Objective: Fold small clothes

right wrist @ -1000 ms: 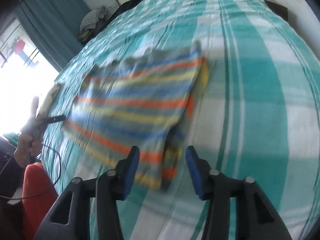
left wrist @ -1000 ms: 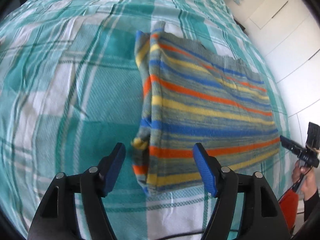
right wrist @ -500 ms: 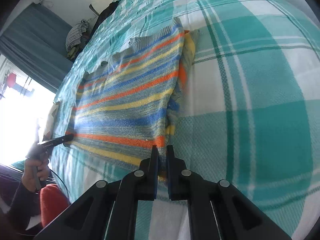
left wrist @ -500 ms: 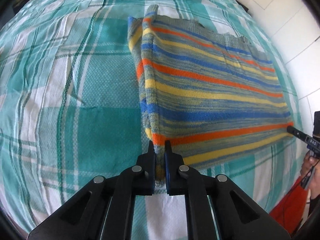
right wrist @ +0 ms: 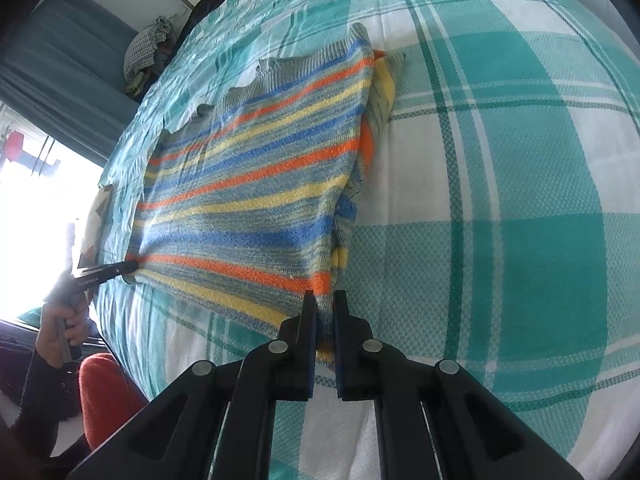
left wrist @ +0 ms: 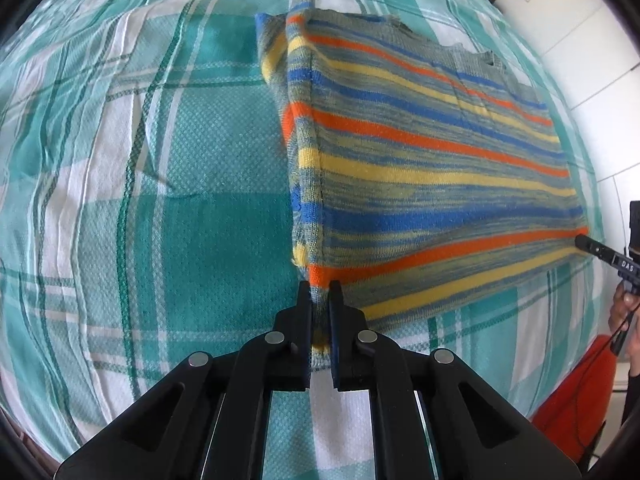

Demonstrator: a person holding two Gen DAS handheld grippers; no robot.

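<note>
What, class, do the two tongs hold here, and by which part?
Both grip the striped knit garment at its near hem: the left tongs pinch one bottom corner, the right tongs the opposite bottom corner. The rest lies on the checked bedspread.

Matte black left tongs (left wrist: 319,294), angular arms with triangular cut-outs; round silver screw heads; blue pads; right tongs (right wrist: 320,302) identical; dark sleeve, bare skin on hand (right wrist: 66,316); white lettering.

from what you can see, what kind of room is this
Probably a bedroom: the striped garment lies on a bed with a teal checked bedspread, beside teal curtains at a bright window.
</note>
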